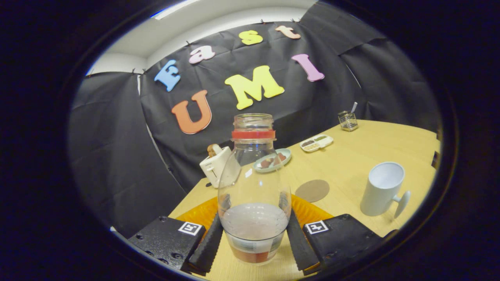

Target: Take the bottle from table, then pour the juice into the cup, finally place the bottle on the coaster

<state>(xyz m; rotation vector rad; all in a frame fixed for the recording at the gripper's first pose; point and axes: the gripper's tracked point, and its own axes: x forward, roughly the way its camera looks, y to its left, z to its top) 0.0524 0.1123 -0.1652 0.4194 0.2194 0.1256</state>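
Observation:
A clear glass bottle [254, 183] with a red ring at its open neck stands upright between my fingers, with a little reddish juice at its bottom. My gripper [254, 234] is shut on the bottle, both fingers pressing its lower body. The white cup [382, 189] with a handle stands beyond my right finger on the wooden table [351, 164]. A round brown coaster [312, 190] lies flat between the bottle and the cup, a bit farther back.
An orange mat [308, 212] lies under the bottle. Behind it stand a white toaster [216, 166], a plate of food [272, 160], a small divided dish [316, 143] and a wire holder [347, 120] near the far table edge.

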